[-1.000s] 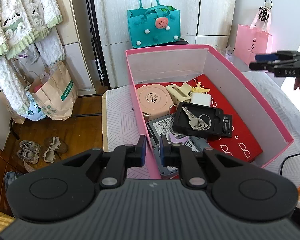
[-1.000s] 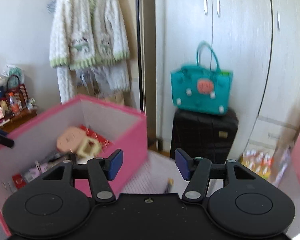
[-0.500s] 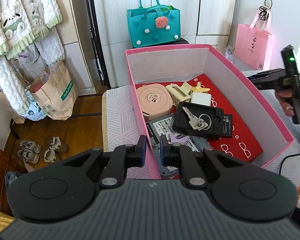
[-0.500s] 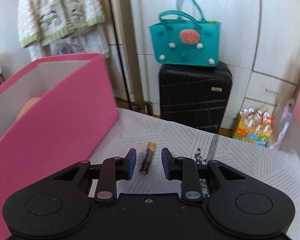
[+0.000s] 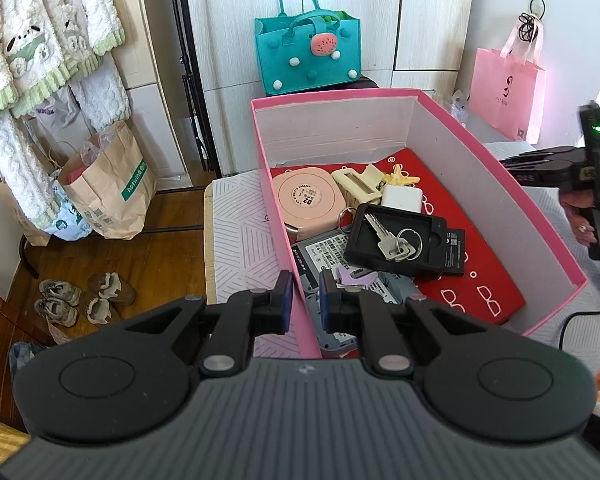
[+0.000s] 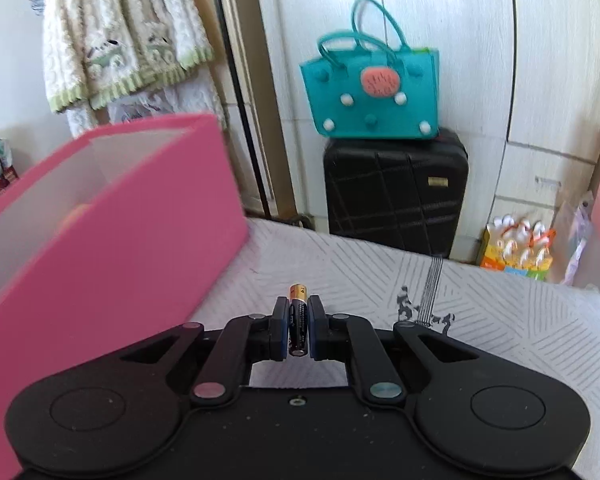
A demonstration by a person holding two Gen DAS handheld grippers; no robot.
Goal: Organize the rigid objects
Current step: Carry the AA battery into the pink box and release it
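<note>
The pink box sits on the bed with its lid off. Inside, on a red lining, lie a round peach case, a cream clip, a white charger, a black tray with a bunch of keys on it, and a labelled grey drive partly under the tray.

Beyond the bed stand a black suitcase with a teal bag on top; a pink paper bag hangs to the right, and a brown paper bag stands on the floor.

The left tongs are nearly closed, pinching the box's near wall. The right tongs are closing on a battery, which lies lengthwise between the pads just above the bedcover, beside the box.
</note>
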